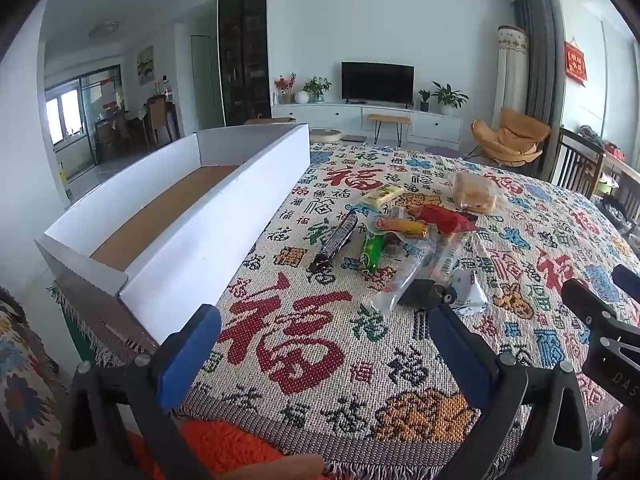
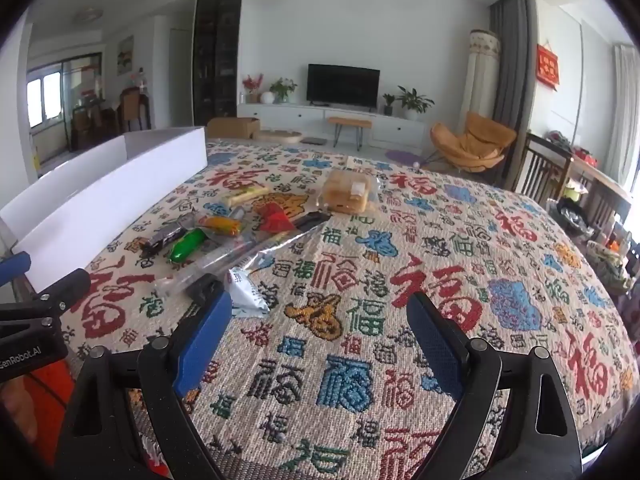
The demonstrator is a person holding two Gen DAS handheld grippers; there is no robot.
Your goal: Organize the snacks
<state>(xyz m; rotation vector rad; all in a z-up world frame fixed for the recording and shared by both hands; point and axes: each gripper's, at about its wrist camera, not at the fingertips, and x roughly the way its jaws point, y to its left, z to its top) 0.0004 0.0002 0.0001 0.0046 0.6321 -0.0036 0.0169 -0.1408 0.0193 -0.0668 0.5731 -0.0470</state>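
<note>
A long white cardboard box (image 1: 208,216) with a brown bottom lies empty on the left of the patterned tablecloth (image 1: 320,360); it also shows in the right wrist view (image 2: 112,192). A pile of snacks lies in the middle: a bread bag (image 1: 476,194) (image 2: 348,196), a red packet (image 1: 444,216) (image 2: 276,218), a green packet (image 1: 374,252) (image 2: 186,244), a dark bar (image 1: 338,240) (image 2: 164,236), a white packet (image 1: 470,292) (image 2: 248,294). My left gripper (image 1: 324,320) is open and empty near the table's front. My right gripper (image 2: 320,312) is open and empty, right of the pile.
The right gripper's finger (image 1: 592,312) shows at the right edge of the left wrist view. The left gripper's body (image 2: 36,312) shows at the left of the right wrist view. A wooden chair (image 2: 544,172) stands past the table's far right edge.
</note>
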